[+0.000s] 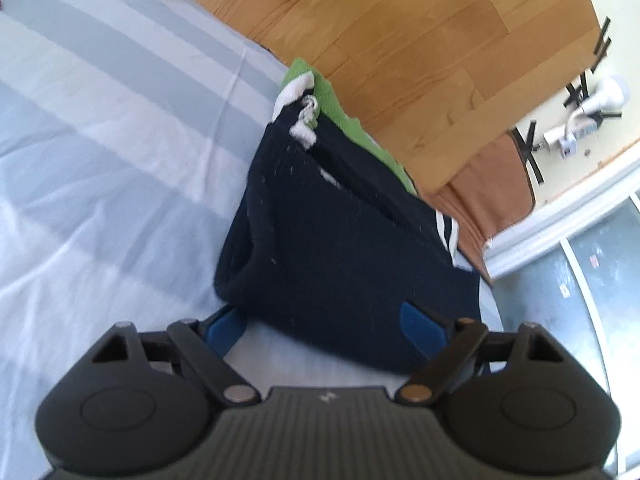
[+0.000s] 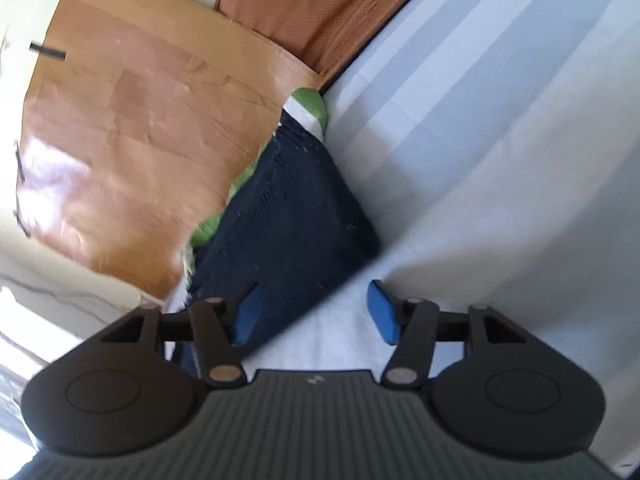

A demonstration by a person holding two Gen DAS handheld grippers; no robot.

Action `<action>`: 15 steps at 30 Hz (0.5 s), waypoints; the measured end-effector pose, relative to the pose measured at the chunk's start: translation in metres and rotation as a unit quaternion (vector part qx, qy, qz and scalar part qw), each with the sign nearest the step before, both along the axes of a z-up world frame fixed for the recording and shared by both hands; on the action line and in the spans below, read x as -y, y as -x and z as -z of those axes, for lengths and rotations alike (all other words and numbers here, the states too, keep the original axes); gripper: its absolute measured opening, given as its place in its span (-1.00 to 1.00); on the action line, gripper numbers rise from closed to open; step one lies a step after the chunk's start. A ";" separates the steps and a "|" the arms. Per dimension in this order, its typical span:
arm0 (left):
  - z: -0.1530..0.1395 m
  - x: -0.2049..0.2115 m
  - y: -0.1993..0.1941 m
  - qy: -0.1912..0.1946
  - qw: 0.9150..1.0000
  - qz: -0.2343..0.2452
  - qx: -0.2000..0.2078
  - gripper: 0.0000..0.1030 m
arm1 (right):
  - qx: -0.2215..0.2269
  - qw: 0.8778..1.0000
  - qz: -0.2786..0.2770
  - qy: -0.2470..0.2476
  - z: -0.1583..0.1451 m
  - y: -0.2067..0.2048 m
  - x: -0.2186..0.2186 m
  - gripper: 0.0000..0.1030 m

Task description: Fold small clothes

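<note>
Right, biggest first: the striped bed sheet (image 1: pixel 100 128) fills my view, pale blue and white, with the wooden floor (image 1: pixel 400 32) beyond its edge. On the sheet, close to that edge, sits the navy garment (image 1: pixel 328 248) — folded into a compact block and lying on top of a green garment (image 1: pixel 340 108) whose rim peeks out along the floor side. A brown cloth (image 2: pixel 320 12) hangs past the far end of the pile.

Now the relation that matters. The navy block's long axis runs away from both tools, from my fingertips toward the white-trimmed far end. My left gripper (image 1: pixel 326 326) is on its near edge, jaws spread wide, one blue pad over the fabric and the other partly tucked beneath the near corner, neither pinching. My right gripper (image 2: pixel 314 312) comes at the opposite near corner, also spread, one pad over the cloth, the other out over bare sheet — nothing clamped there either. Both hands are about equally close, I'd judge.

Smaller bits: a white drawstring (image 1: pixel 306 124) curls at the far end. Hard to say whether the fold underneath is tidy; the lower layers are hidden and both views are motion-blurred.
</note>
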State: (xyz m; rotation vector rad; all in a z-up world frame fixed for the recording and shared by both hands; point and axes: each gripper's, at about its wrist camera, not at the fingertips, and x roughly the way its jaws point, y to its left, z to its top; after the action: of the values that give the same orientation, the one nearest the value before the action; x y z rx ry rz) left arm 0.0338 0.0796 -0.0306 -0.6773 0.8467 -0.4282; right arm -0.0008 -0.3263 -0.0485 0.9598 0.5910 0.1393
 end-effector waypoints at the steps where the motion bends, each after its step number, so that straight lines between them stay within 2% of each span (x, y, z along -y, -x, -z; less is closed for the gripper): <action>1: 0.002 0.001 -0.004 0.004 1.000 -0.007 0.002 0.51 | 0.003 1.000 0.007 -0.002 0.000 -0.005 -0.004 0.29; 2: 0.003 0.000 -0.007 0.007 1.000 -0.015 0.003 0.38 | 0.005 1.000 0.016 -0.002 -0.001 -0.011 -0.006 0.29; 4: 0.007 -0.002 -0.013 -0.012 0.999 -0.037 -0.011 -0.58 | 0.009 1.000 0.028 0.004 -0.003 -0.022 -0.012 0.29; 5: 0.011 -0.004 -0.017 -0.018 0.999 -0.046 -0.022 -0.73 | 0.012 0.999 0.035 0.006 -0.004 -0.025 -0.012 0.25; 7: 0.018 -0.013 -0.020 0.014 0.998 -0.048 -0.035 -0.79 | 0.013 0.999 0.048 0.017 -0.004 -0.033 -0.015 -0.03; 8: 0.019 -0.015 -0.020 0.018 0.998 -0.048 -0.037 -0.79 | 0.003 0.998 0.055 0.032 -0.004 -0.035 -0.016 -0.59; 9: 0.018 -0.015 -0.018 0.015 0.998 -0.047 -0.037 -0.80 | -0.013 0.997 0.061 0.044 -0.001 -0.038 -0.017 -0.75; 11: 0.013 -0.013 -0.011 -0.005 0.999 -0.045 -0.029 -0.80 | -0.009 0.998 0.065 0.023 0.004 -0.034 -0.011 -0.77; 15: 0.005 -0.014 0.003 -0.021 0.999 -0.045 -0.014 -0.81 | -0.004 0.998 0.061 0.030 0.007 -0.015 -0.009 -0.79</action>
State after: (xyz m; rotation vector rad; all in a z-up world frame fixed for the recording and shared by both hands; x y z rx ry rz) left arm 0.0308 0.0935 -0.0355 -0.6818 0.8463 -0.3186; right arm 0.0142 -0.3177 -0.0557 0.9366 0.5388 0.0088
